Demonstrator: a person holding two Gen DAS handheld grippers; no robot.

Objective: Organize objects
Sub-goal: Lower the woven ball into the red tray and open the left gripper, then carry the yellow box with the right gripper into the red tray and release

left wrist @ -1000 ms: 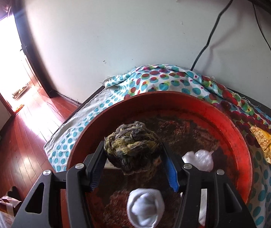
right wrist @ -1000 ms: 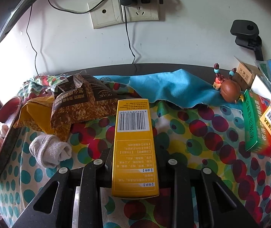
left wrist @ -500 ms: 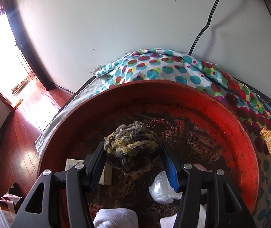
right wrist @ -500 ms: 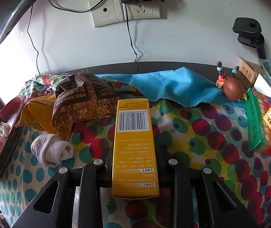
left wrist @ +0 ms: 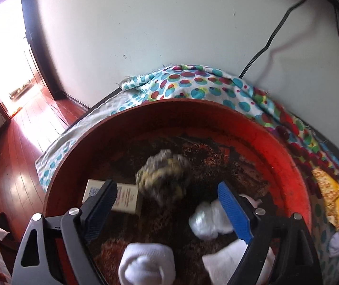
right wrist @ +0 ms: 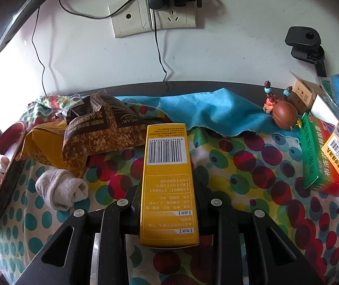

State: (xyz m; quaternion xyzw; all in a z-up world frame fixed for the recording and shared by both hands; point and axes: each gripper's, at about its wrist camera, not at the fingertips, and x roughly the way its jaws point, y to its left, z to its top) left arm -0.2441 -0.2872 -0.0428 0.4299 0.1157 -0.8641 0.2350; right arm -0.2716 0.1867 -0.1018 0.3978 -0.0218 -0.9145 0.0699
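Observation:
In the left wrist view my left gripper (left wrist: 167, 190) is open above the round red tray (left wrist: 281, 156). A green-yellow rolled sock (left wrist: 163, 177), blurred, sits free between the spread jaws over the tray floor. White rolled socks (left wrist: 213, 220) (left wrist: 147, 264) and a small white box (left wrist: 124, 196) lie in the tray. In the right wrist view my right gripper (right wrist: 167, 190) is shut on a tall yellow box (right wrist: 167, 180) with a barcode, held above the dotted cloth.
On the dotted cloth (right wrist: 240, 166) lie a grey-white rolled sock (right wrist: 61, 192), brown and yellow snack bags (right wrist: 98, 133), a blue cloth (right wrist: 217, 111), a brown crab figure (right wrist: 283, 114) and green and orange boxes (right wrist: 312, 156). The tray's edge (right wrist: 5, 166) shows at far left. Wall sockets and cables are behind.
My left gripper has opened and let go of the green-yellow sock, which drops into the red tray. The right gripper keeps the yellow box almost still.

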